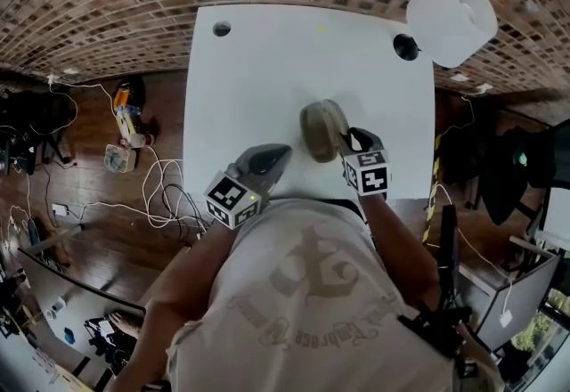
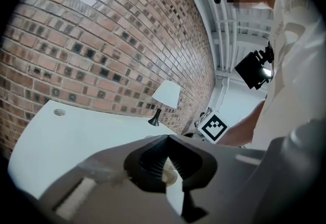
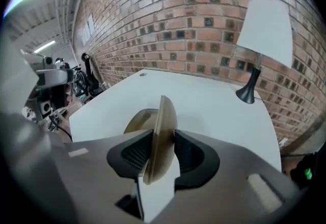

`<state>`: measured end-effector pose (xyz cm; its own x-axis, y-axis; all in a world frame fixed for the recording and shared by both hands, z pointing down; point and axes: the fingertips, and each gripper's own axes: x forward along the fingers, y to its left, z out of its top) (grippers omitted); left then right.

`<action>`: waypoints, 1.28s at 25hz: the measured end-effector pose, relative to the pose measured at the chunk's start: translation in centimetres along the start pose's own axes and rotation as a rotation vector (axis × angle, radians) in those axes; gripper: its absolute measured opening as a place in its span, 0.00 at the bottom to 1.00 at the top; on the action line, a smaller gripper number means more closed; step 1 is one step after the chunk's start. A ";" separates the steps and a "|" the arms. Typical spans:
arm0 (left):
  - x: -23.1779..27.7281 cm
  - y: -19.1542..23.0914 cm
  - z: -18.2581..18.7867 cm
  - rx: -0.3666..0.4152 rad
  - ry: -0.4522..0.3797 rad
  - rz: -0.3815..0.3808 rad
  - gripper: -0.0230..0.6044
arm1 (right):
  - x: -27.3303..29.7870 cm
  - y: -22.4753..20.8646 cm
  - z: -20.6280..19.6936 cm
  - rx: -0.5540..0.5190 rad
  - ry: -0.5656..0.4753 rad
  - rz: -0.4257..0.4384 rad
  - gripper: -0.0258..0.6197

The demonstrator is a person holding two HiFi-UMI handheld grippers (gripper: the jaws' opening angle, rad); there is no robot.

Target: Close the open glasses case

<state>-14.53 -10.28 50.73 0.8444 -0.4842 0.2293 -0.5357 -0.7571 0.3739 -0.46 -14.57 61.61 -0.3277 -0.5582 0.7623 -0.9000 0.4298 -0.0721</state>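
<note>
The olive glasses case (image 1: 319,132) lies open on the white table (image 1: 267,69), near its front edge. Its lid (image 3: 162,131) stands upright on edge. My right gripper (image 3: 164,135) has that lid between its jaws, and both pads touch its sides. In the head view the right gripper (image 1: 347,141) sits just right of the case. The case's lower shell (image 3: 137,118) shows behind the left pad. My left gripper (image 1: 281,151) hovers left of the case, near the table's front edge. Its jaws (image 2: 167,139) meet at the tips with nothing held.
A white-shaded lamp (image 1: 450,20) on a black base (image 1: 405,46) stands at the table's far right corner. A cable hole (image 1: 222,28) marks the far left corner. A brick wall runs behind the table. Cables and gear (image 1: 125,127) lie on the wooden floor to the left.
</note>
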 end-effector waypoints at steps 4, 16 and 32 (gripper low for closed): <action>-1.0 -0.2 -0.2 0.001 -0.013 0.020 0.05 | -0.4 2.5 0.3 -0.108 -0.017 0.035 0.30; -3.6 -0.2 -1.1 -0.050 -0.084 0.140 0.05 | 0.9 6.3 -0.2 -0.169 0.001 0.221 0.10; -5.7 0.0 -1.6 -0.051 -0.092 0.160 0.05 | 2.7 8.1 -0.8 -0.128 0.033 0.257 0.05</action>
<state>-19.33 -6.78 50.88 0.7432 -0.6363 0.2068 -0.6597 -0.6455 0.3848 -8.41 -12.00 63.62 -0.5291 -0.3967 0.7501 -0.7444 0.6413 -0.1859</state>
